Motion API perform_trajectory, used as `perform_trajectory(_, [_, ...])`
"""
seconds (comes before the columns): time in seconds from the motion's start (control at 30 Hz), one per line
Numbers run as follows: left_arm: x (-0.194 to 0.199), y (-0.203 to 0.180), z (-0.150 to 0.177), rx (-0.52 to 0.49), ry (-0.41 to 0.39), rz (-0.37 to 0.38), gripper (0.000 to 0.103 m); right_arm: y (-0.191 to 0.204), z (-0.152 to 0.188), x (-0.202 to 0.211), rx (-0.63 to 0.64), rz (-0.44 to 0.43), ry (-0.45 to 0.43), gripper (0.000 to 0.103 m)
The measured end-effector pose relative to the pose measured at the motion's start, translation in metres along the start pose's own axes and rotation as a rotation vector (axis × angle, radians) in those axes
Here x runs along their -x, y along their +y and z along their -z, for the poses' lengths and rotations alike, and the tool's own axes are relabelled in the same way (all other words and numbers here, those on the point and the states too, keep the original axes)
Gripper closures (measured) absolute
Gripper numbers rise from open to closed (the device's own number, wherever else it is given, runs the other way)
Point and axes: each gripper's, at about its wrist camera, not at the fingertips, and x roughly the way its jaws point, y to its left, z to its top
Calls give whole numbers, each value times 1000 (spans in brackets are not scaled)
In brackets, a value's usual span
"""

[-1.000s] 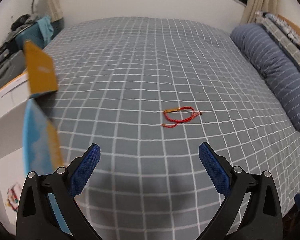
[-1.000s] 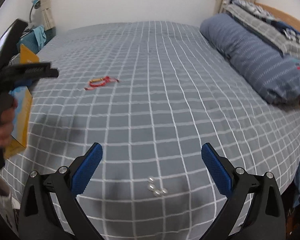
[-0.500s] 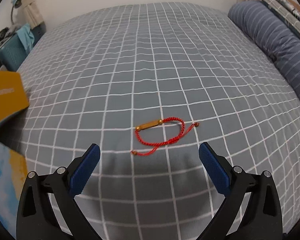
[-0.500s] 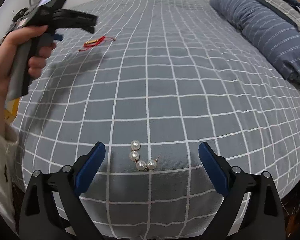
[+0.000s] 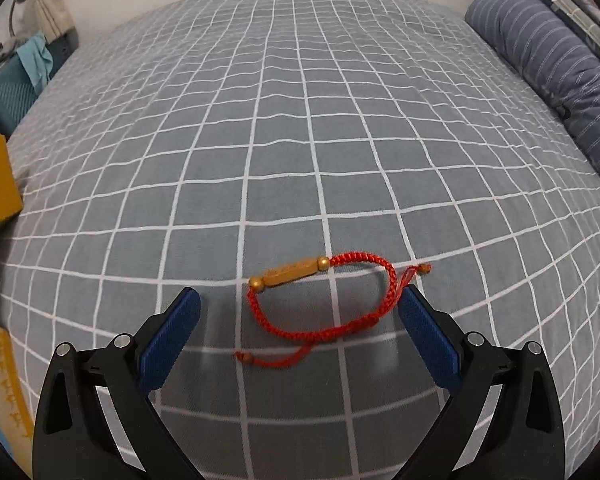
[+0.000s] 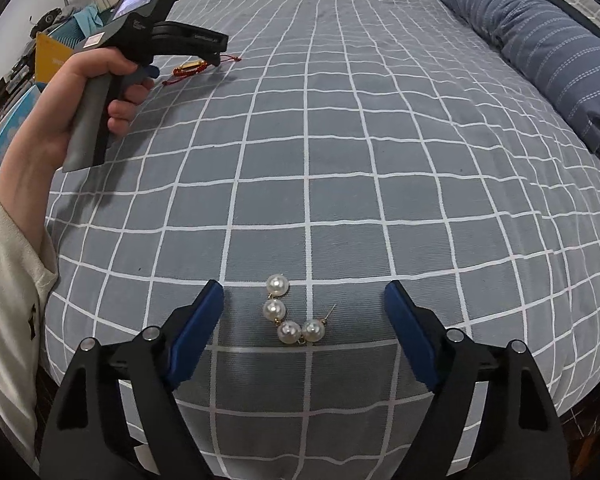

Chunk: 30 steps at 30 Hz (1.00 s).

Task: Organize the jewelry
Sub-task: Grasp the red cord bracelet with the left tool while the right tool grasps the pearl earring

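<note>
Straddling bracelet and pearls — claws agape, no legible writing.

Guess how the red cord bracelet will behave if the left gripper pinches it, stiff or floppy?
Probably floppy: the red cord bracelet lies in a loose, uneven loop on the bedspread, so it should sag when lifted. Its gold tube bead looks rigid and may weight one side. The loose knotted tails could trail. The open left hand-held gripper brackets the loop.
</note>
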Motion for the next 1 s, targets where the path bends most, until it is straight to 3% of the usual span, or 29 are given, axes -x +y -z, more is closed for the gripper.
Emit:
perform_trajectory(0.2, [-12, 6, -1, 13, 13, 26, 7, 2, -1, -5, 8, -7, 18, 39])
perform_trajectory(0.47, [-10, 6, -2, -9, 12, 30, 27, 2, -1, -6, 17, -21, 21, 56])
perform_trajectory(0.6, [-8, 4, 0, -22, 19, 37, 43, 1, 0, -6, 7, -32, 26, 63])
perform_trajectory(0.73, [-7, 5, 0, -23, 22, 55, 61, 0, 0, -6, 7, -28, 27, 77])
perform_trajectory(0.9, [-5, 8, -1, -18, 23, 61, 80, 1, 1, -7, 9, -19, 29, 83])
perform_trajectory(1.0, [-5, 7, 0, -23, 21, 55, 86, 1, 1, -6, 13, -19, 29, 92])
